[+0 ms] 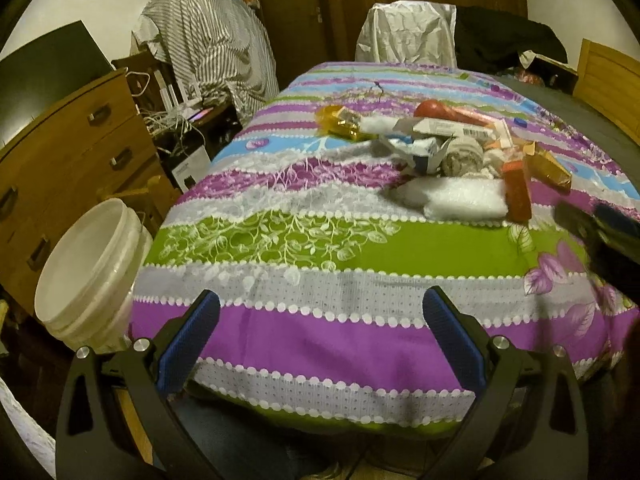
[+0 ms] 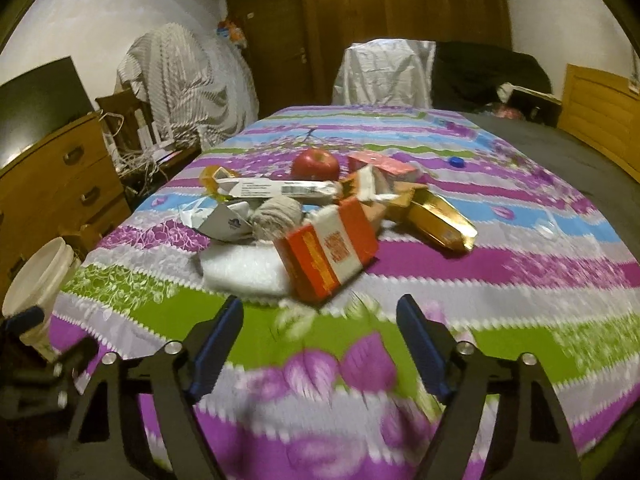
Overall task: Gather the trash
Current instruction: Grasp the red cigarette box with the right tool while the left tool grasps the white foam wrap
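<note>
The bedspread (image 2: pixel 500 264) runs in bands of purple, green, light blue and dotted grey-white, with white leaf and purple flower prints. On it lie an orange-and-white carton (image 2: pixel 332 252), a red apple (image 2: pixel 315 164), a gold wrapper (image 2: pixel 444 220) and white foam (image 2: pixel 244 268) — beside the bed, a white bucket (image 1: pixel 86 276). Blue-padded black fingers (image 2: pixel 218 348).

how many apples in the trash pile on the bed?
1. The red apple sits at the far side of the pile, behind the long white box; the left wrist view shows it partly hidden by that box. Others could be buried out of sight.
</note>
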